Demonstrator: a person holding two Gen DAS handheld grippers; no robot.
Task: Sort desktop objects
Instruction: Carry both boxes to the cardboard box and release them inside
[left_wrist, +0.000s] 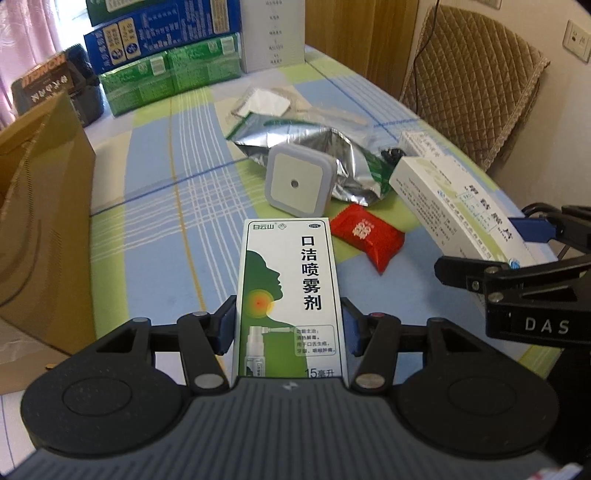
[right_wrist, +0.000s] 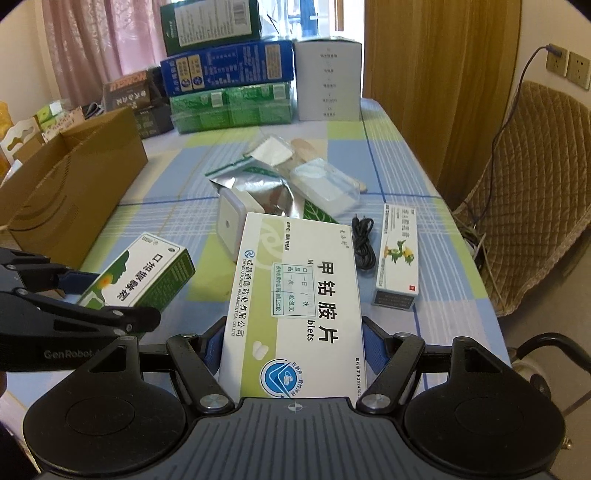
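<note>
My left gripper is shut on a green-and-white throat spray box, which stands upright between the blue pads above the striped tablecloth. My right gripper is shut on a wider white-and-green tablet box, also lifted off the cloth. In the right wrist view the left gripper and its spray box sit at the lower left. In the left wrist view the right gripper and its tablet box are at the right.
On the cloth lie a square white night light, a crumpled foil bag, a red packet, a black cable and an ointment box. An open cardboard box stands left, stacked cartons at the back, a padded chair right.
</note>
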